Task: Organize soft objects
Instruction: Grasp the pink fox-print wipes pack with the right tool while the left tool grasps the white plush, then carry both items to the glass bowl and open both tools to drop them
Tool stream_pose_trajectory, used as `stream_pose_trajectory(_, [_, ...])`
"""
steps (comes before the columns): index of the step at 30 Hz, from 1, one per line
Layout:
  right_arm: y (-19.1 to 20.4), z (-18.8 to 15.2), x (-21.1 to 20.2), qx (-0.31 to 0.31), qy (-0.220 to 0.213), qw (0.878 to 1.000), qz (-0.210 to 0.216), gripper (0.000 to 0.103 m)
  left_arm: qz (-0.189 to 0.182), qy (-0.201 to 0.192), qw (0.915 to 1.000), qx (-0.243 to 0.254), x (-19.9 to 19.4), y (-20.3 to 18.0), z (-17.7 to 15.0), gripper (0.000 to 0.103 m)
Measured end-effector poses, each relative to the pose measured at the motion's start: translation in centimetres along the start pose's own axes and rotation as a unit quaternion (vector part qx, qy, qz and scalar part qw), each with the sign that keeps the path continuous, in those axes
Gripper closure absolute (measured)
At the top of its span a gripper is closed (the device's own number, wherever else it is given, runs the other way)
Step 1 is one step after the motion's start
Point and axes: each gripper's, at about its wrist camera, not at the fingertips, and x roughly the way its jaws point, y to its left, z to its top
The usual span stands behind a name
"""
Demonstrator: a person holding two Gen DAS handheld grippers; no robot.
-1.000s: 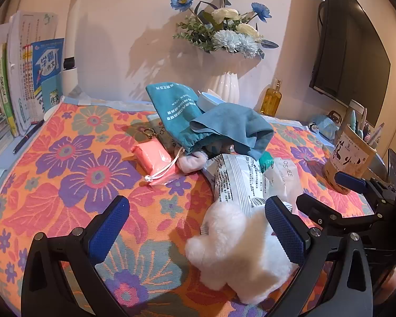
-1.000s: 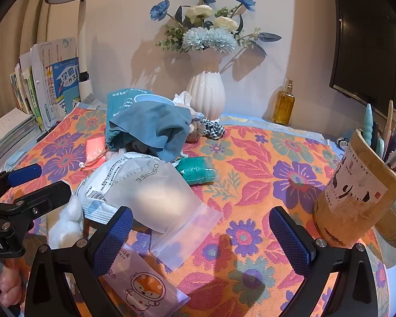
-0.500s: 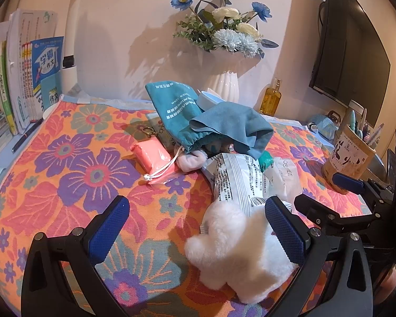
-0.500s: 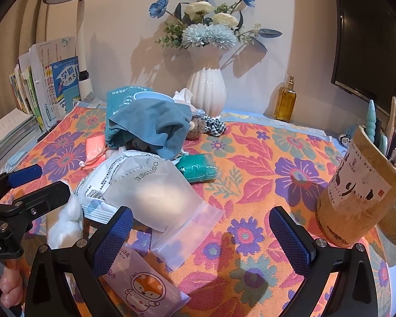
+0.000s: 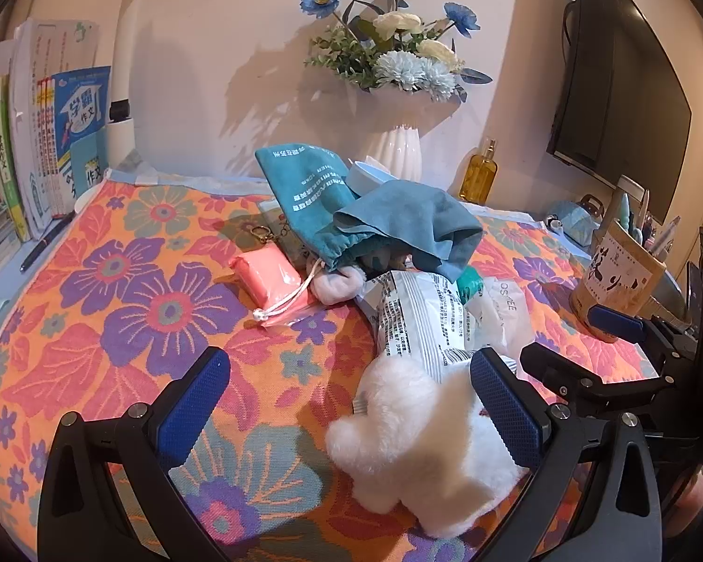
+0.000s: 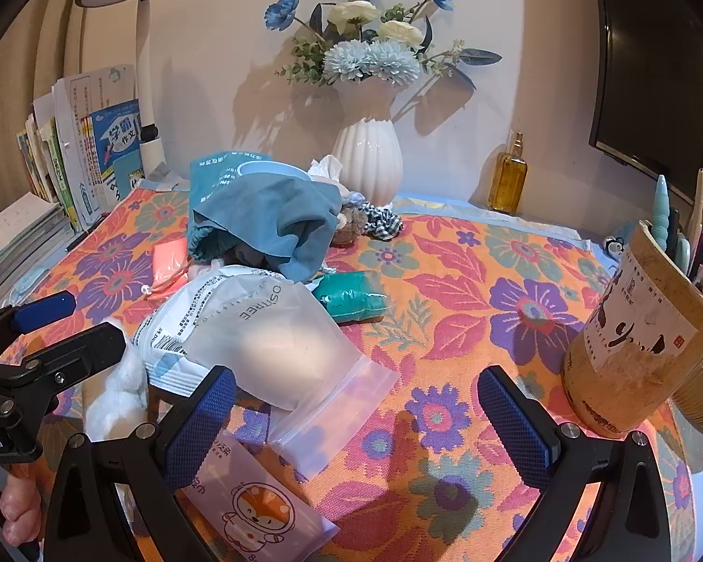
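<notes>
A white plush toy (image 5: 426, 445) lies on the floral cloth between my left gripper's (image 5: 351, 398) open fingers, close to the right one; it shows at the left of the right wrist view (image 6: 117, 398). Behind it lie a white cotton-pad bag (image 5: 422, 318) (image 6: 258, 328), a teal drawstring pouch (image 5: 314, 196), a blue-grey cloth (image 5: 407, 225) (image 6: 272, 220), a pink packet (image 5: 272, 276) and a small teal roll (image 6: 351, 299). My right gripper (image 6: 356, 412) is open and empty above a clear zip bag (image 6: 332, 417) and a tissue pack (image 6: 258, 506).
A white vase (image 6: 368, 159) of flowers stands at the back wall beside an amber bottle (image 6: 508, 178). A pen holder (image 6: 642, 342) stands at the right. Books (image 5: 42, 140) and a lamp base stand at the left. A monitor (image 5: 623, 75) hangs at the right.
Both views shifted only slightly; the right gripper has drifted a little. Nothing was taken hold of or let go.
</notes>
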Motion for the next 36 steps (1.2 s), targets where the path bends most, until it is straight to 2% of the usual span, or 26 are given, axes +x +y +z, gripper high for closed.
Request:
stream_pose_trajectory(3, [-0.4, 0.1, -0.1, 0.006, -0.002, 1.0, 0.005, 0.0, -0.021, 0.002, 0.9997, -0.015, -0.2, 0.7, 0.2, 0.001])
stream_pose_trajectory(5, [-1.1, 0.2, -0.1, 0.02, 0.006, 1.0, 0.019, 0.0, -0.049, 0.032, 0.9976, -0.036, -0.1, 1.7, 0.2, 0.001])
stream_pose_trajectory(7, [-2.2, 0.0, -0.3, 0.042, 0.031, 0.997, 0.056, 0.0, -0.071, 0.053, 0.9946, -0.054, -0.4, 2.8, -0.2, 0.001])
stream_pose_trajectory(8, [-2.9, -0.5, -0.5, 0.056, 0.047, 0.993, 0.094, 0.0, -0.076, 0.056, 0.9938, -0.059, -0.7, 3.1, -0.4, 0.001])
stream_pose_trajectory(10, [-3.7, -1.2, -1.0, 0.068, 0.061, 0.987, 0.134, 0.0, -0.091, 0.069, 0.9915, -0.063, -1.0, 3.2, -0.7, 0.001])
stream_pose_trajectory(14, [-3.0, -3.2, -1.2, 0.05, 0.104, 0.973, 0.2, 0.0, -0.132, 0.1, 0.985, -0.047, -0.8, 1.4, -1.0, 0.001])
stream_pose_trajectory(17, [-1.3, -3.2, -0.8, 0.019, 0.12, 0.973, 0.196, 0.0, -0.138, 0.114, 0.9835, -0.025, 0.1, -0.6, -1.3, 0.001])
stream_pose_trajectory(21, [0.3, -2.5, 0.0, 0.001, 0.116, 0.977, 0.178, 0.002, -0.108, 0.144, 0.9837, 0.002, 1.4, -2.4, -1.9, 0.002])
stream_pose_trajectory(22, [0.5, -2.4, 0.3, 0.0, 0.117, 0.978, 0.175, 0.01, -0.108, 0.143, 0.9838, -0.001, 1.4, -2.3, -1.8, 0.002])
stream_pose_trajectory(23, [0.7, -2.3, 0.7, -0.002, 0.123, 0.977, 0.173, 0.023, -0.112, 0.142, 0.9835, -0.007, 1.2, -2.1, -1.7, 0.002])
stream_pose_trajectory(24, [0.8, -2.3, 0.9, -0.003, 0.128, 0.976, 0.174, 0.029, -0.113, 0.14, 0.9835, -0.012, 1.2, -1.9, -1.7, 0.006])
stream_pose_trajectory(25, [0.9, -2.4, 1.0, -0.006, 0.131, 0.976, 0.173, 0.029, -0.113, 0.141, 0.9834, -0.016, 1.2, -1.6, -1.7, 0.014])
stream_pose_trajectory(26, [1.1, -2.4, 0.9, -0.012, 0.127, 0.977, 0.168, 0.029, -0.112, 0.143, 0.9831, -0.023, 1.3, -1.3, -1.7, 0.018])
stream_pose_trajectory(30, [1.9, -2.7, 0.4, -0.026, 0.124, 0.978, 0.165, 0.056, -0.115, 0.127, 0.9849, -0.021, 0.6, -1.0, -1.8, 0.033])
stream_pose_trajectory(32, [2.0, -3.0, 0.0, -0.029, 0.119, 0.98, 0.159, 0.063, -0.107, 0.118, 0.9872, -0.005, 0.0, -1.5, -1.8, 0.036])
stream_pose_trajectory(34, [1.7, -3.4, -0.6, -0.019, 0.115, 0.98, 0.163, 0.063, -0.1, 0.114, 0.9884, 0.005, -0.3, -1.9, -1.9, 0.041])
stream_pose_trajectory(36, [1.3, -3.6, -0.9, -0.003, 0.114, 0.98, 0.161, 0.063, -0.102, 0.11, 0.9887, 0.007, -0.7, -2.3, -1.7, 0.042])
